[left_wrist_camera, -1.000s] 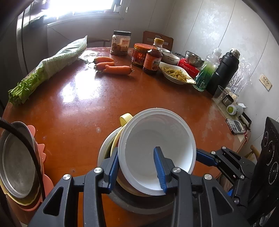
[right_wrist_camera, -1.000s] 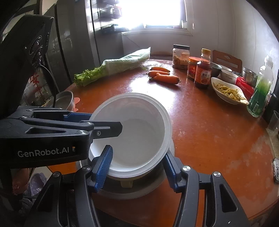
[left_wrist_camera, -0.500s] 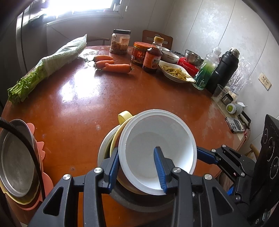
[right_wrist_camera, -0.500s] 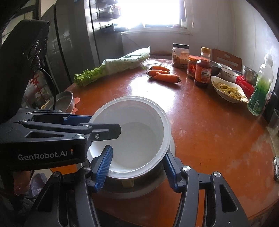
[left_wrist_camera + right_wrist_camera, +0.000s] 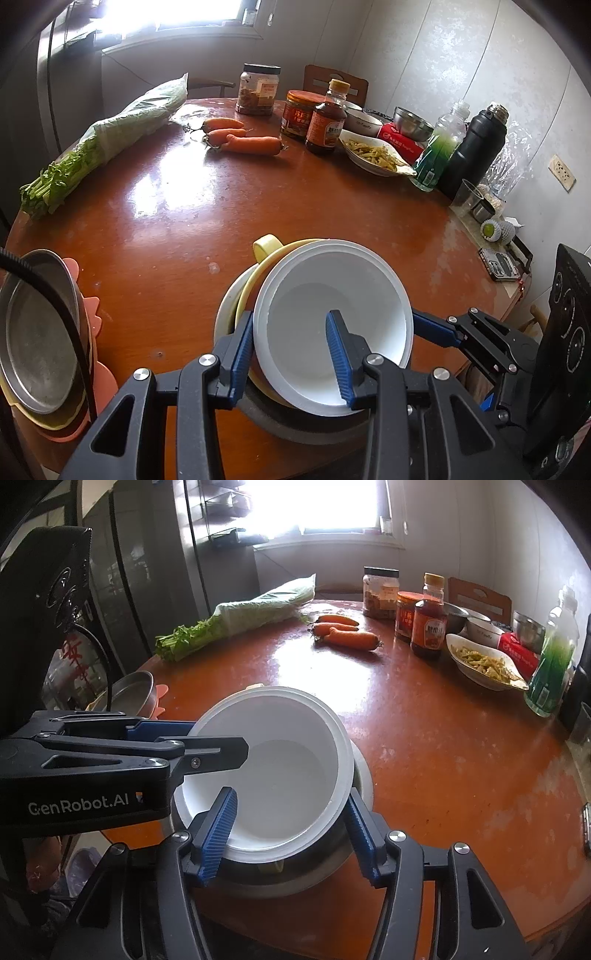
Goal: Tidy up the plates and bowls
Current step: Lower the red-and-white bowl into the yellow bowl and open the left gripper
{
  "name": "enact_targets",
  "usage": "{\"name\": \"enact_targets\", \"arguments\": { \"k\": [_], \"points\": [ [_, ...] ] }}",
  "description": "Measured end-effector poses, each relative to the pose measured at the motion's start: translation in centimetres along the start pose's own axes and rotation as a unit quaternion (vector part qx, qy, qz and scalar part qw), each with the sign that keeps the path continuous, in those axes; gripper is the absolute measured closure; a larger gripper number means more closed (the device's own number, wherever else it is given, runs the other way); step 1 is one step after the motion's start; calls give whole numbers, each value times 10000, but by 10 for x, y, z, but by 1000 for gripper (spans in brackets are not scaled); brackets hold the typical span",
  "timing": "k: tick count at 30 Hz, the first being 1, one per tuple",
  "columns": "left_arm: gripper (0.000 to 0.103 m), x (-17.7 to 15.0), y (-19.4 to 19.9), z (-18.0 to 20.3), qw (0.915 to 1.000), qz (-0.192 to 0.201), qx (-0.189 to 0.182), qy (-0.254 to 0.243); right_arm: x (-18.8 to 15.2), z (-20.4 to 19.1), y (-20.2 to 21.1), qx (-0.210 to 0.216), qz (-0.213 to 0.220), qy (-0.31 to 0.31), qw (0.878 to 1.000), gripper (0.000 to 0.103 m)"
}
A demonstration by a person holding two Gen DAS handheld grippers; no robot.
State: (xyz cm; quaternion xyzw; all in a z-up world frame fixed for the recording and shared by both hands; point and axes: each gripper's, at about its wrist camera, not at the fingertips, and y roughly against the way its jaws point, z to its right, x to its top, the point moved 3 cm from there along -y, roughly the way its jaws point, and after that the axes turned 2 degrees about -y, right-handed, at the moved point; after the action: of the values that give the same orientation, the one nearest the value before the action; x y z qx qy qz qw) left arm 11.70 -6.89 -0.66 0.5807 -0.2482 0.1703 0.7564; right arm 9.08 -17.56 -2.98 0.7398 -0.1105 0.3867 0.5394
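White bowl (image 5: pixel 332 325), tilted, sat atop a nested stack at the table's (image 5: pixel 177 221) 6 o'clock edge, over a yellow bowl (image 5: pixel 266 251) and a grey basin (image 5: pixel 295 424); left gripper (image 5: pixel 291 354) was clamped on its near wall, one pad inside, one outside; right gripper (image 5: pixel 291 830) straddled the bowl's rim at 3 o'clock, jaws opening; steel plate (image 5: pixel 33 332) lay at 9 o'clock; carrots (image 5: pixel 240 138) at 12 o'clock.

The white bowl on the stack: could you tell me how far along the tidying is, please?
Done: plates sit piled at the table's edge, and a bowl stack is formed. In hand: the white bowl lies tilted on top, the left tool clamping its rim while the right tool's jaws are opening around it. Left: the steel bowl and small white bowl far across.
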Motion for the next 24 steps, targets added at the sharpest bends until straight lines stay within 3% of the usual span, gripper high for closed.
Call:
{"name": "enact_targets", "arguments": {
  "k": [15,24],
  "points": [
    [64,-2,10,-2,9999,100,104,-52,0,-1,4,-63,39,-7,10000,37],
    [57,-1,24,-5,9991,327,260,-85,1,0,10,-109,117,-34,9999,34]
  ]
}}
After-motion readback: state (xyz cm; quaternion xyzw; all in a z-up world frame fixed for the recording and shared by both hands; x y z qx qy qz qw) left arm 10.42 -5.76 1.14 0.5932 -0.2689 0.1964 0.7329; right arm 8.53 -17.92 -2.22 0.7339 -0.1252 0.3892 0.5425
